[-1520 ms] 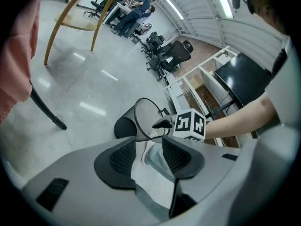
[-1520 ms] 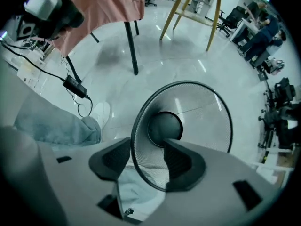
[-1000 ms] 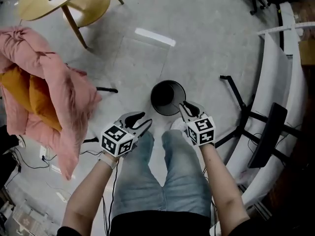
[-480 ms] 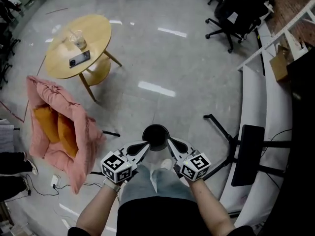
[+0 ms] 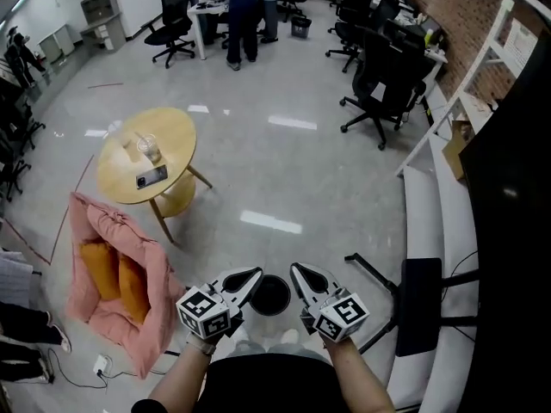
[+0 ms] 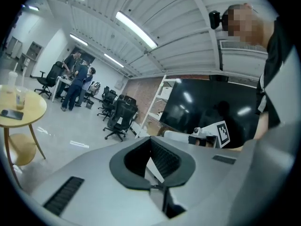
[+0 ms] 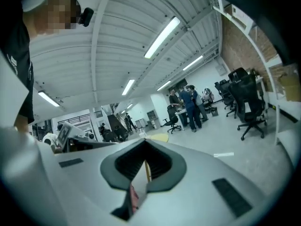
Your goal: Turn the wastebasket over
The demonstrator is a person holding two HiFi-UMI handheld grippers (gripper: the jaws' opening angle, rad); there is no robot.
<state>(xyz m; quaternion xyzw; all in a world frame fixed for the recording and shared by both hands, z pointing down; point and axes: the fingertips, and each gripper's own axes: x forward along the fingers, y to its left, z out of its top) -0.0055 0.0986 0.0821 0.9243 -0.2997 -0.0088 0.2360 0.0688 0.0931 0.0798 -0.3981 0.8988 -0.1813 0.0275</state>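
This is an open-plan office. A polished grey floor (image 5: 284, 170) spreads around a round yellow surface (image 5: 129, 166) on splayed wooden legs, which carries a glass (image 5: 149, 148) and a phone (image 5: 151, 177). Beyond that surface, at the far end of the room, a few people (image 5: 245, 11) stand at a white desk (image 5: 205, 11). To the right of the surface, black swivel chairs (image 5: 379, 84) cluster at workstations along a brick wall (image 5: 439, 7), next to white shelving (image 5: 495, 58). Long strip lights (image 6: 135, 29) run across a white ribbed ceiling (image 6: 188, 36). On the near side of the surface, a pink padded seat (image 5: 129, 269) with orange cushions lies on the floor, which gives it the look of a lounge corner.
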